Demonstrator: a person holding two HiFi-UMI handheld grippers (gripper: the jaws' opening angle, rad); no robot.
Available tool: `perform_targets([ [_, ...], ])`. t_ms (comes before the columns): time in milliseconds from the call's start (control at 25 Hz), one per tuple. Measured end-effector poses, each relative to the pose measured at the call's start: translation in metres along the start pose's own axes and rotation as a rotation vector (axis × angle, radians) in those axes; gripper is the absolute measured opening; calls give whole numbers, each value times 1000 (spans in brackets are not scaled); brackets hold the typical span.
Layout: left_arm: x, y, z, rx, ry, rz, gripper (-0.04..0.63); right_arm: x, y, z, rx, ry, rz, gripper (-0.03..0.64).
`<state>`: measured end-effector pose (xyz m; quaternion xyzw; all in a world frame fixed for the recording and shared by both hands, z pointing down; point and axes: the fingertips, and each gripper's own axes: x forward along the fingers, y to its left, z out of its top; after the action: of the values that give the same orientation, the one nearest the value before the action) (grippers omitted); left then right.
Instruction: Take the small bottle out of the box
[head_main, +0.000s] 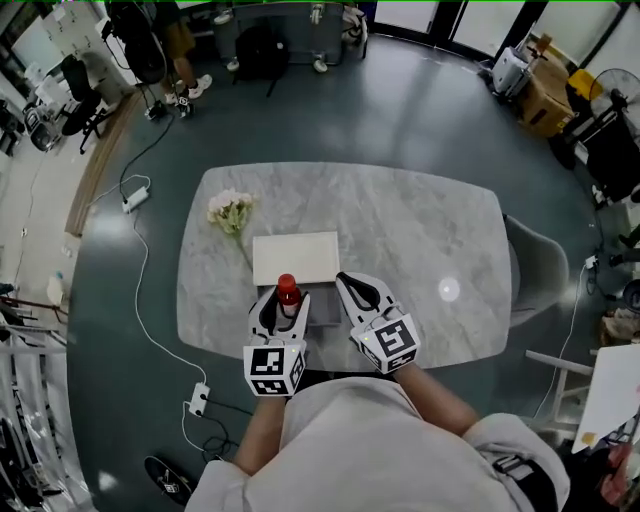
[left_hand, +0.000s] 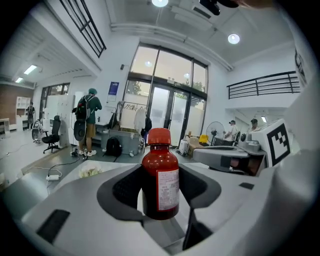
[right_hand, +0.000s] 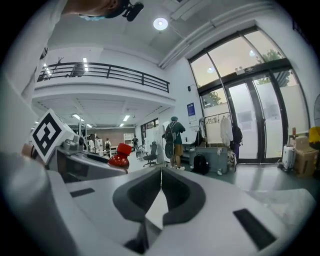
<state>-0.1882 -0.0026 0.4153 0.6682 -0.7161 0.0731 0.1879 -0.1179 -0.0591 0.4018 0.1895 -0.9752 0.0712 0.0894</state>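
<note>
I see a pale flower bunch (head_main: 231, 211) lying on the marble surface (head_main: 420, 240), a power strip (head_main: 135, 198) on the floor (head_main: 420, 110) beyond.

Flowers (head_main: 231, 211) beyond left tongs (head_main: 287, 299); open table (head_main: 430, 230) rightward.

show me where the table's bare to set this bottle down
Widest bare patch: table right of the lid and right gripper. A narrower strip lies left of the left gripper, below the flowers. Crowded at centre: lid, box, both grippers.
</note>
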Motion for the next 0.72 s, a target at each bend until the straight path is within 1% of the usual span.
perform_targets([
  [160, -3, -10, 28, -3, -61, -22, 238, -12, -10, 33, -17, -70, -57, 26],
  [280, -4, -14, 51, 28, -111, -31, 238, -18, -16, 57, -63, -122, -85, 26],
  [400, -5, -14, 73, 65, -171, -16, 238, -23, -23, 77, -109, -158, -108, 26],
  [560, -12, -18, 98, 77, -233, -12, 238, -32, -32, 98, -125, -203, -138, 26],
  [720, -22, -25, 112, 81, -268, -21, 238, -42, -29, 111, -145, -233, -149, 26],
])
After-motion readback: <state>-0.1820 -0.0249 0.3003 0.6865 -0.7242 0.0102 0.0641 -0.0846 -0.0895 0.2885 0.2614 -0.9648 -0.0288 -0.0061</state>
